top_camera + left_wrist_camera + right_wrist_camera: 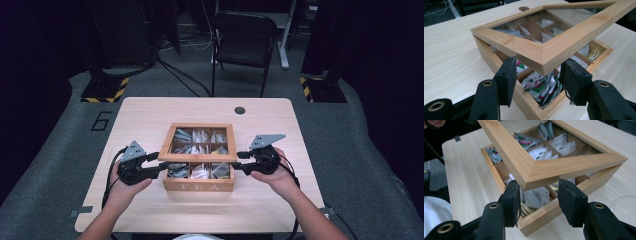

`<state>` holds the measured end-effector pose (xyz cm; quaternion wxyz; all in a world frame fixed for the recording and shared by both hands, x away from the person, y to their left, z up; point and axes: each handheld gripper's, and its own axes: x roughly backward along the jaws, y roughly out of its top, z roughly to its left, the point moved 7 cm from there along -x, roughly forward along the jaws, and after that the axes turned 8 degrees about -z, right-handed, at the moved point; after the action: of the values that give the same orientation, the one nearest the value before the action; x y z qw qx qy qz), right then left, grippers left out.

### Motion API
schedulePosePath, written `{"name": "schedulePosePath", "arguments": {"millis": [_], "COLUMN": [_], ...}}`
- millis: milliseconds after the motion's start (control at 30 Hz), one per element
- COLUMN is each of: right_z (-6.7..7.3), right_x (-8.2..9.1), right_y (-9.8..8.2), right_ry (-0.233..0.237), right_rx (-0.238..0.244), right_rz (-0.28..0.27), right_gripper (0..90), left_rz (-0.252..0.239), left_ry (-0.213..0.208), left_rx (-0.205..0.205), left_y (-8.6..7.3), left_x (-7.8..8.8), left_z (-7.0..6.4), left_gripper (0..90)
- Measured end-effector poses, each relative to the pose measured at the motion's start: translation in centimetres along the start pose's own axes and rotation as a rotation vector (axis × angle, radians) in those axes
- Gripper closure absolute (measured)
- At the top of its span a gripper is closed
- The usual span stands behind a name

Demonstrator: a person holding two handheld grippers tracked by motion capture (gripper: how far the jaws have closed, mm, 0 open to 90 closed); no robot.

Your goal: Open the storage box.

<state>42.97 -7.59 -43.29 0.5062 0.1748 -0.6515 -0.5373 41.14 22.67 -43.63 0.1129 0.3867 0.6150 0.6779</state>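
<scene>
Here, surroundings, listed outward from the pale wooden tea box [198, 186] lettered TEA on its front. It stands at the middle of a light wood-grain table [150, 112]. Beyond the box, near the table's far edge, a small dark round cable hole [240, 110]. Farther off, past the table, a black folding chair [245, 37] on grey floor, and yellow-and-black striped stand bases [104, 90] to either side. Nothing lies between the grippers and the box.

Left black two-jaw gripper [152, 165]: at the box's left front corner, jaws partly apart. In the left gripper view [537, 80] the lid's corner sits above and between the two pads; whether the pads press on it, I cannot tell.

Right black two-jaw gripper [241, 161]: at the box's right front corner, jaws partly apart. In the right gripper view [539, 198] the lid's corner rests just above the gap, the pads on either side of it below; a firm grip cannot be told.

Hinged wooden-framed glass lid [554, 42]: front edge raised off the box, tilted, rear edge lower. Through the pane and the gap: compartments divided by wooden slats, holding paper tea sachets [541, 152], white, silver and green-printed.
</scene>
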Motion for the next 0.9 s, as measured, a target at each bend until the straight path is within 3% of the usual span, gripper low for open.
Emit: {"name": "schedulePosePath", "arguments": {"millis": [167, 567, 900], "right_z": [-0.4, -1.3, -1.6], "right_x": [0.2, 0.5, 0.5], "right_y": [1.1, 3.6, 4.4], "right_ry": [-0.006, -0.037, -0.035], "right_rx": [-0.008, 0.027, 0.035], "right_rz": [-0.030, -0.049, -0.036], "right_gripper": [52.0, 51.5, 51.1], "left_rz": [-0.016, -0.045, -0.062], "left_ry": [0.008, 0.016, 0.057], "left_rx": [-0.017, -0.041, -0.057], "left_y": [1.3, 3.8, 4.0], "left_x": [0.0, 0.0, -1.0], "left_z": [0.4, 1.1, 1.6], "left_gripper": [47.7, 48.9, 48.8]}}
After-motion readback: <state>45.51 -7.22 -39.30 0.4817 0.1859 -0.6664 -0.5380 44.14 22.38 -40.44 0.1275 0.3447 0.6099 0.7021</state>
